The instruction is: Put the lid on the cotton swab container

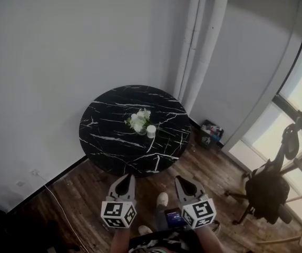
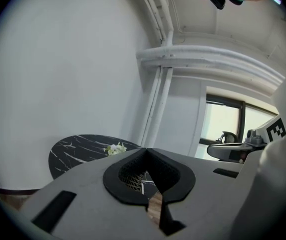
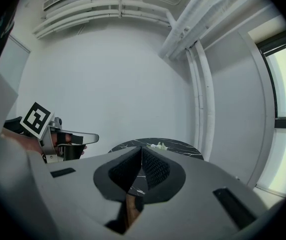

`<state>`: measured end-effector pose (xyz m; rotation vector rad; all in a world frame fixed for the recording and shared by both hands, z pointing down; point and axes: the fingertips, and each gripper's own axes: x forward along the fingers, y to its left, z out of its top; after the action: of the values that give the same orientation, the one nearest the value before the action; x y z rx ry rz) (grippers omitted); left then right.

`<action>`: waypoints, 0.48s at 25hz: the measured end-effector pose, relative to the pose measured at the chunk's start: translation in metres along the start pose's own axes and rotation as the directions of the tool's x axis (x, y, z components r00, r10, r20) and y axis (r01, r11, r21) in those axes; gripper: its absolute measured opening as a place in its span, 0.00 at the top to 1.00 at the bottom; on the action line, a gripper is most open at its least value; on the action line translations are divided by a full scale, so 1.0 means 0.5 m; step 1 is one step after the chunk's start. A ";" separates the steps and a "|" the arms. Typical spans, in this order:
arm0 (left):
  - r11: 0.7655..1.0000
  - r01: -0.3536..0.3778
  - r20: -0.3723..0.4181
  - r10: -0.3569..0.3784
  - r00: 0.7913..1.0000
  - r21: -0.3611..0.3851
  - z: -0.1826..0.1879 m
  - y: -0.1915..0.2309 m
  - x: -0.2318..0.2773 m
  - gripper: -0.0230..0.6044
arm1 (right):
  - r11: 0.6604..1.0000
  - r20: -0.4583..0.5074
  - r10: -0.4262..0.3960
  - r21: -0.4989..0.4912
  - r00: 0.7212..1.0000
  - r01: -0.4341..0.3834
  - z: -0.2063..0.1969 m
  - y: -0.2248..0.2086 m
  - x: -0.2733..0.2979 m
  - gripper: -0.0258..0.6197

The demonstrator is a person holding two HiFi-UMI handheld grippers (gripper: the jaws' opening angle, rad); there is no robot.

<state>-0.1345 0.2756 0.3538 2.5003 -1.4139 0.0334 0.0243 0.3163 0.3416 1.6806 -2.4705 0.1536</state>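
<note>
A small white cylindrical container [image 1: 151, 131] stands near the middle of a round black marble table [image 1: 108, 141], beside a vase of white flowers [image 1: 139, 121]. From this distance I cannot make out a separate lid. My left gripper [image 1: 127, 177] and right gripper [image 1: 182, 179] hover side by side over the wooden floor, well short of the table's near edge. Each has its jaws together with nothing between them. The left gripper view shows its tips [image 2: 145, 151] meeting in front of the table [image 2: 78, 151]. The right gripper view shows the same at its tips [image 3: 142, 149].
White pipes [image 1: 203, 46] run up the corner behind the table. A box of items [image 1: 210, 133] sits on the floor by the wall. A black office chair [image 1: 269, 188] stands at the right by the window. A cable [image 1: 61, 204] crosses the floor at left.
</note>
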 end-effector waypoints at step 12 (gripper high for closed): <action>0.998 -0.041 -0.050 0.044 0.998 0.047 0.015 0.091 0.154 0.94 | 0.998 -0.013 -0.020 0.066 1.000 0.021 0.003 -0.095 0.160 0.93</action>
<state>-0.1336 0.1868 0.3681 2.4869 -1.4616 0.1386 0.0395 0.2255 0.3546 1.7246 -2.4642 0.2453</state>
